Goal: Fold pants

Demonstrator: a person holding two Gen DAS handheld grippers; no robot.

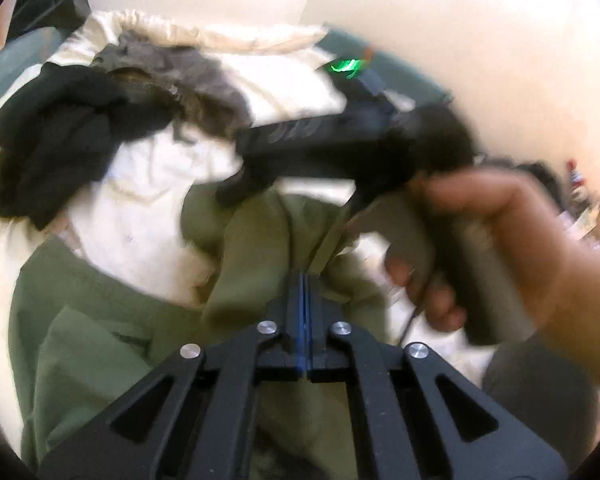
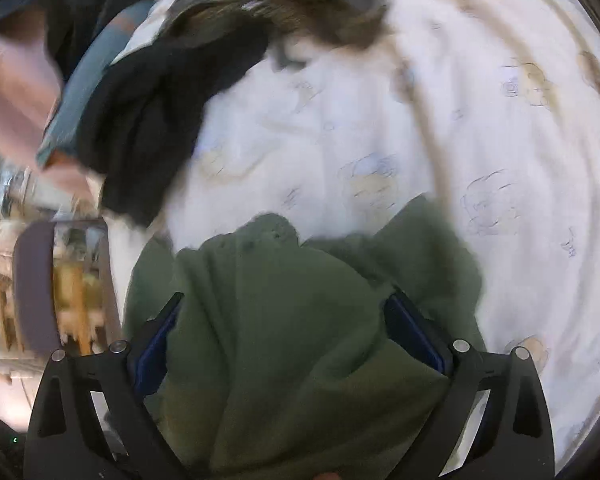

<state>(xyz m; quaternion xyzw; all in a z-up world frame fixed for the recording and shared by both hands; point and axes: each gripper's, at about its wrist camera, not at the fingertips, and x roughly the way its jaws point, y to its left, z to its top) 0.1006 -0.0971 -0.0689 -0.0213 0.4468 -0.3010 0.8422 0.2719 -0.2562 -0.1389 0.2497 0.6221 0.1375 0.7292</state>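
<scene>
Olive green pants [image 1: 112, 320] lie crumpled on a white printed bed sheet [image 1: 140, 220]. My left gripper [image 1: 305, 280] is shut, and a fold of the green fabric rises taut from between its tips. In the left wrist view a person's hand [image 1: 500, 240] holds the blurred black body of the right gripper [image 1: 332, 148] just above the pants. In the right wrist view my right gripper [image 2: 288, 320] stands wide open, pointing steeply down. The green pants [image 2: 292, 340] bulge between its blue-padded fingers [image 2: 416, 336], which do not press on them.
A black garment [image 1: 56, 144] and a grey-brown garment [image 1: 196, 76] lie heaped at the far left of the sheet, also seen as the black garment [image 2: 148, 120]. The printed sheet [image 2: 480, 140] spreads right of the pants. Cluttered furniture [image 2: 72, 280] stands beyond the bed's left edge.
</scene>
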